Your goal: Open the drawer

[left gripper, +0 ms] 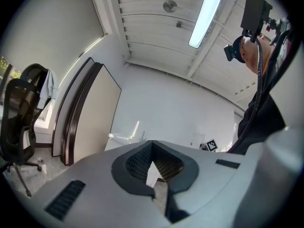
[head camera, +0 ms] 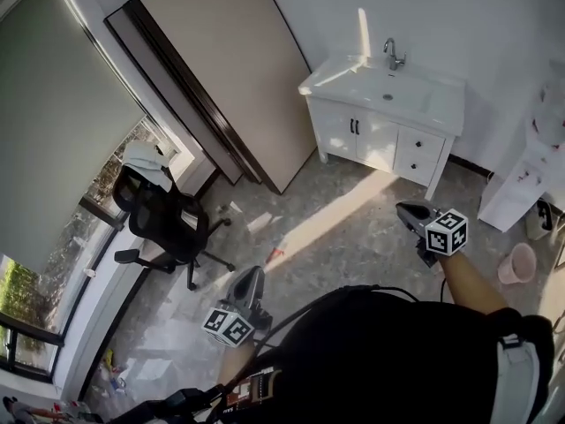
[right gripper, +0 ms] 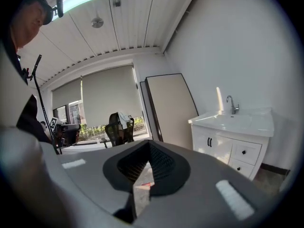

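A white vanity (head camera: 388, 91) with a sink and tap stands against the far wall. Two small drawers with black knobs, an upper drawer (head camera: 422, 144) and a lower drawer (head camera: 415, 168), sit closed at its right end. In the right gripper view the upper drawer (right gripper: 244, 152) is to the right, well ahead of the jaws. My right gripper (head camera: 402, 206) is shut and empty, some way short of the vanity. My left gripper (head camera: 253, 272) hangs lower left over the floor, its jaws together with nothing between them.
A black office chair (head camera: 163, 219) with a white cloth on its back stands by the window at left. A large beige panel (head camera: 229, 78) leans on the wall beside the vanity. A white shelf unit (head camera: 530, 175) and a pink bucket (head camera: 518, 263) are at right.
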`<state>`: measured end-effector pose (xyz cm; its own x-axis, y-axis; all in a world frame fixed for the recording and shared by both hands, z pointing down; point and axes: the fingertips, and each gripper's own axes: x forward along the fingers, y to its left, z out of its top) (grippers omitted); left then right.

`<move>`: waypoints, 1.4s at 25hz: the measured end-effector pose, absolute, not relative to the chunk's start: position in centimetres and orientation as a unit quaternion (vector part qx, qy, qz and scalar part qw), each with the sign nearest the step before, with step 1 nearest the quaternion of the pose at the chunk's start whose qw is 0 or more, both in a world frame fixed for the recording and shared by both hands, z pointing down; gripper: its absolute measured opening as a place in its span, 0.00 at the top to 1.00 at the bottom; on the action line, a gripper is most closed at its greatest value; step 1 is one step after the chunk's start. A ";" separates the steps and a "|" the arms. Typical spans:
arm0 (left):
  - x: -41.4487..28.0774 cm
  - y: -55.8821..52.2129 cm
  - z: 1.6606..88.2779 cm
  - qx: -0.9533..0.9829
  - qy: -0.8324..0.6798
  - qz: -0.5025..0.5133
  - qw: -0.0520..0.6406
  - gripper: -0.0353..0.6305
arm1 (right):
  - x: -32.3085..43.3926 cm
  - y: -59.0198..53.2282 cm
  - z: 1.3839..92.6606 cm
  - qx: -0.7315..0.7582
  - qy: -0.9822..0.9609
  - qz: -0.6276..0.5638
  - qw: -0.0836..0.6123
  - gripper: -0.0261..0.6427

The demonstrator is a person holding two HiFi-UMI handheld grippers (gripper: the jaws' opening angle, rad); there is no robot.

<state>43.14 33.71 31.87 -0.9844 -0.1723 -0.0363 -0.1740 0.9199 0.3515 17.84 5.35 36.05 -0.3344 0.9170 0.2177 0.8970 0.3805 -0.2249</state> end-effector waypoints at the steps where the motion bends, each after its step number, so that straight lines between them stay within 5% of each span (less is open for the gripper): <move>1: 42.5 35.6 31.7 -0.096 0.979 0.178 0.001 0.96 | 17.6 6.7 35.6 -0.548 -0.822 0.034 0.153 0.96; 19: 32.0 55.7 32.1 -0.167 0.967 0.193 -0.012 0.96 | 12.2 22.4 34.2 -0.482 -0.859 0.048 0.165 0.96; 35: 12.8 53.4 29.6 -0.106 0.980 0.169 -0.003 0.96 | -10.9 24.2 34.4 -0.549 -0.820 0.030 0.161 0.96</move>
